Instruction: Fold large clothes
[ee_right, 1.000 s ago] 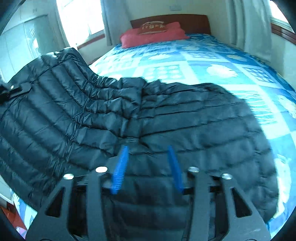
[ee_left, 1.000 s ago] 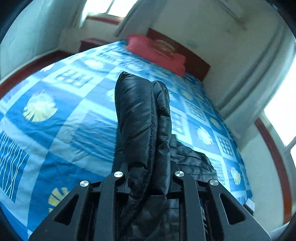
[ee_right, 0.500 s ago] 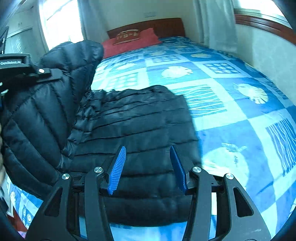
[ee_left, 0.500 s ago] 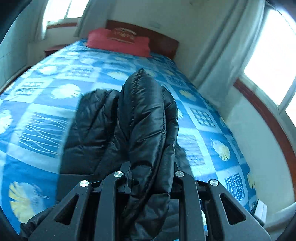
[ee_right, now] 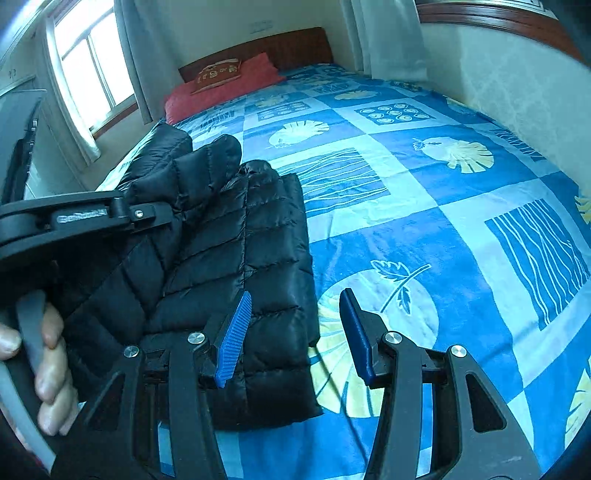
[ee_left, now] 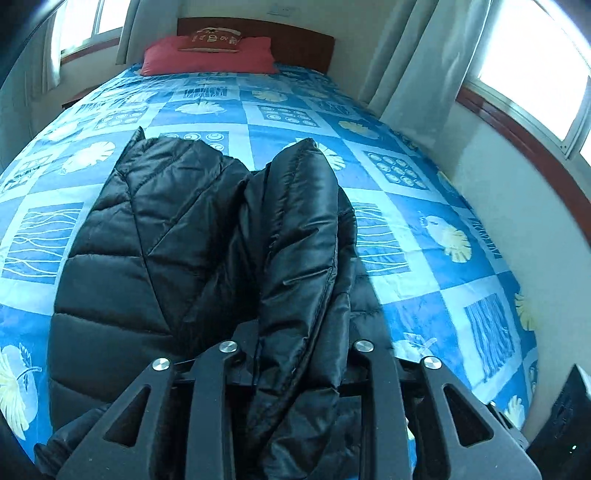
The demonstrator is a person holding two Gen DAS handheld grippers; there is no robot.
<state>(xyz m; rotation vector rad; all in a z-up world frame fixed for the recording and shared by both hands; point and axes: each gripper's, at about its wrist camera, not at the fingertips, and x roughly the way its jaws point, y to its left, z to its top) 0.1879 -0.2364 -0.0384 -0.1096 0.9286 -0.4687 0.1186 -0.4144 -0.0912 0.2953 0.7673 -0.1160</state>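
Observation:
A black quilted puffer jacket (ee_left: 155, 251) lies on the blue patterned bedspread (ee_left: 424, 258), partly doubled over itself. My left gripper (ee_left: 295, 350) is shut on a thick fold of the jacket, which bulges up between the fingers. In the right wrist view the jacket (ee_right: 258, 236) lies at the left, and the left gripper (ee_right: 92, 218) clamps it from the left side. My right gripper (ee_right: 295, 325) is open and empty, with blue pads, hovering over the jacket's right edge near the bed's front.
A red pillow (ee_left: 210, 59) lies against the wooden headboard (ee_left: 295, 33) at the far end. A wall with a window (ee_left: 535, 74) and curtains runs along the bed's right side. Another window (ee_right: 92, 74) is at the left.
My left gripper has carried the jacket's side across, rightward, doubling it over the rest. The jacket now looks narrower. My right gripper has shifted right, off the jacket's middle to its edge.

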